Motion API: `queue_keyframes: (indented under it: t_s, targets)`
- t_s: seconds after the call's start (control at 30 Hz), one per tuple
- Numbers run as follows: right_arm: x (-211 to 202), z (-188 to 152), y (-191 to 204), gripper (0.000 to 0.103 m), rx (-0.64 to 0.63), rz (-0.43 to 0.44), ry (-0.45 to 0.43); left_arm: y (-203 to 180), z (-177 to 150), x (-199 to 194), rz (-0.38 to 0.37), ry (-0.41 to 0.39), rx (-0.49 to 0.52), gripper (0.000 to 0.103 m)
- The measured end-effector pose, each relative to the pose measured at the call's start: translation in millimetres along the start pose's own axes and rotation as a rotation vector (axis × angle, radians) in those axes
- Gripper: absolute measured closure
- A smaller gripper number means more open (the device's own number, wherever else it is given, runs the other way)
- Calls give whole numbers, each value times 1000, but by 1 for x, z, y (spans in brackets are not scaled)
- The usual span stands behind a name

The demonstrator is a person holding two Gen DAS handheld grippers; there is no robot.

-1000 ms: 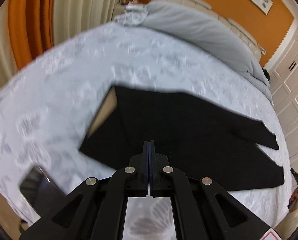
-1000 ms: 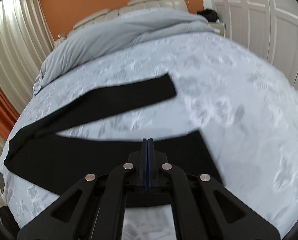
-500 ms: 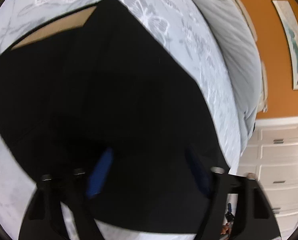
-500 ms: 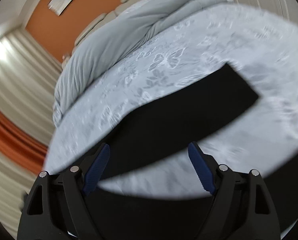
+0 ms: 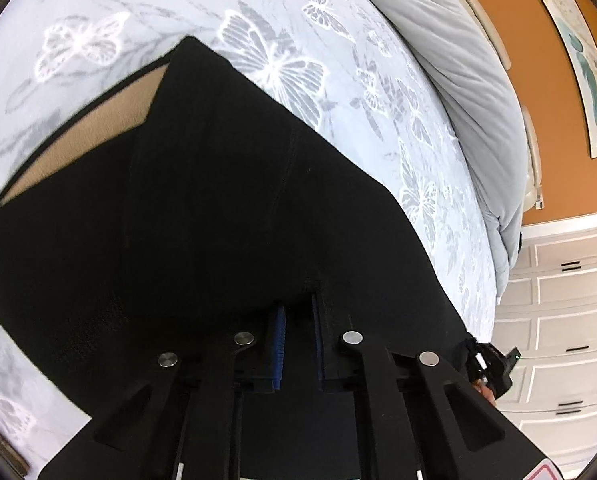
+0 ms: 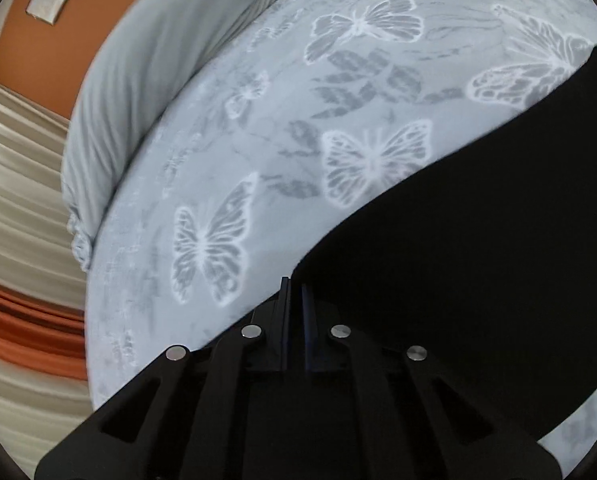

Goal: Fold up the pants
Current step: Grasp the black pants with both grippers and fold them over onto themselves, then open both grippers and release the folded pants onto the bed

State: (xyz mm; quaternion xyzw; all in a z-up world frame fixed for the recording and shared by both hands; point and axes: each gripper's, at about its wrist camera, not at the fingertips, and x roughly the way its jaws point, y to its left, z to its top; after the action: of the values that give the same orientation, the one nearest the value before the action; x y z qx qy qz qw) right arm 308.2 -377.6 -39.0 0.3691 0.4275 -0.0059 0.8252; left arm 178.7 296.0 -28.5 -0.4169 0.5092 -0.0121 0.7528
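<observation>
The black pants (image 5: 218, 216) are spread flat on a bed whose pale blue bedspread (image 5: 306, 40) is printed with white butterflies. The tan inner lining of the waistband (image 5: 82, 140) is exposed at the left edge of the garment in the left wrist view. A grey duvet (image 5: 470, 80) is bunched along the far side of the bed, below an orange wall, and white panelled cupboard doors (image 5: 566, 320) are seen at the right. No container is seen in either view.

The left gripper (image 5: 297, 314) is pressed down on the upper part of the pants. Its blue-padded fingers (image 5: 279, 344) are drawn nearly together, and a small ridge of black fabric is pinched up in the narrow slot between them.

The right gripper (image 6: 294, 284) is set at the edge of a pant leg (image 6: 458, 248), just where black cloth meets bedspread. Its fingers are likewise close together with a thin gap, and the corner of the fabric edge is held at their tips. Cream and orange curtains (image 6: 14, 240) are visible at the left of that view.
</observation>
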Motion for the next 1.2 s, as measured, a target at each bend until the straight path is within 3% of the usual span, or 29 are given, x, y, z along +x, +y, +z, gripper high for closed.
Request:
queue_keyframes:
  t_s: [0.1, 0.17, 0.3, 0.4, 0.47, 0.5, 0.6, 0.63, 0.7, 0.73, 0.77, 0.83, 0.87, 0.9, 0.97, 1.03, 1.07, 1.1, 1.13, 1.17, 1.2]
  targets:
    - [-64, -24, 7, 100, -121, 61, -71, 6, 3, -14, -18, -8, 12, 95]
    - [-121, -58, 5, 100, -217, 80, -103, 7, 0, -36, -30, -30, 46, 95]
    - [-189, -127, -27, 100, -259, 97, -106, 13, -8, -69, -10, -41, 67, 95]
    - [-195, -173, -56, 99, -278, 77, -37, 33, -19, -83, 52, -11, 73, 94]
    - [-176, -192, -70, 95, -323, -21, 38, 44, -28, -71, 134, 34, 92, 93]
    - [-173, -197, -77, 94, -326, -56, 47, 50, -33, -60, 186, 56, 105, 93]
    - [-195, -191, -88, 92, -266, -71, 7, 54, -46, -52, 218, 59, 100, 93]
    - [-212, -188, -92, 88, -259, -65, -44, 46, -52, -57, 224, 34, 129, 93]
    - [-239, -183, -105, 44, -238, -98, -152, 24, -65, -77, 284, -63, 223, 91]
    - [-254, -176, -118, 16, -215, -164, -241, 10, -70, -87, 318, -117, 275, 83]
    - [-261, -170, -127, 15, -201, -198, -285, -6, -73, -95, 343, -166, 320, 72]
    - [-271, -149, -151, 19, -129, -204, -329, -36, -82, -105, 367, -244, 406, 63]
    - [-271, -135, -165, 29, -72, -178, -328, -51, -88, -105, 363, -266, 443, 61]
    - [-267, -124, -175, 30, -33, -154, -319, -59, -94, -105, 353, -275, 469, 61]
    - [-256, -107, -190, 30, 27, -150, -309, -83, -106, -90, 317, -282, 532, 57]
    - [-242, -96, -200, 30, 58, -204, -307, -104, -118, -67, 280, -292, 576, 49]
    - [-239, -91, -208, 35, 71, -191, -302, -113, -130, -56, 253, -302, 601, 46]
    - [-232, -89, -212, 48, 82, -164, -297, -121, -141, -44, 237, -309, 625, 45]
    - [-228, -88, -214, 86, 94, -152, -292, -128, -148, -32, 232, -313, 646, 41]
    - [-229, -88, -214, 100, 111, -119, -303, -134, -154, -19, 233, -315, 669, 40]
    - [-238, -91, -210, 100, 104, -92, -333, -139, -162, -3, 242, -315, 697, 40]
